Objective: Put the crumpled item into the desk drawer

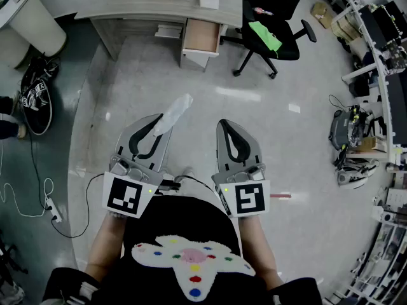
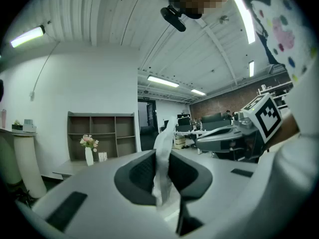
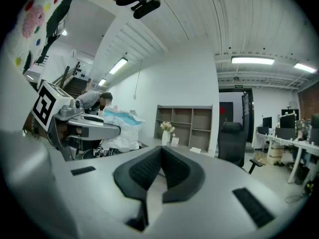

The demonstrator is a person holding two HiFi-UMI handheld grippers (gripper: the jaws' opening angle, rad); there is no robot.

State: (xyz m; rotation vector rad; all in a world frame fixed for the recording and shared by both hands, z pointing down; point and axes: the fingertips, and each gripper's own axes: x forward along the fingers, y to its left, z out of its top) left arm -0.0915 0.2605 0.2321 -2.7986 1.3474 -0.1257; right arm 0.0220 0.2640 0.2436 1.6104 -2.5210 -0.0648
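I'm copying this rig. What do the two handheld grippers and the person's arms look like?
The left gripper and right gripper are grey shells with black ribbed pads; each carries a cube of black-and-white square markers. Bare forearms, black top.

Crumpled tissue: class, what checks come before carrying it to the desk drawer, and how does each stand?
1. crumpled tissue pinched in left gripper: ok.
2. right gripper shut, empty: ok.
3. desk drawer pulled open: ok.
4. office chair apart from desk drawer: ok.
5. desk drawer within reach: not ok, floor lies between.
6. room inside desk drawer: cannot tell.
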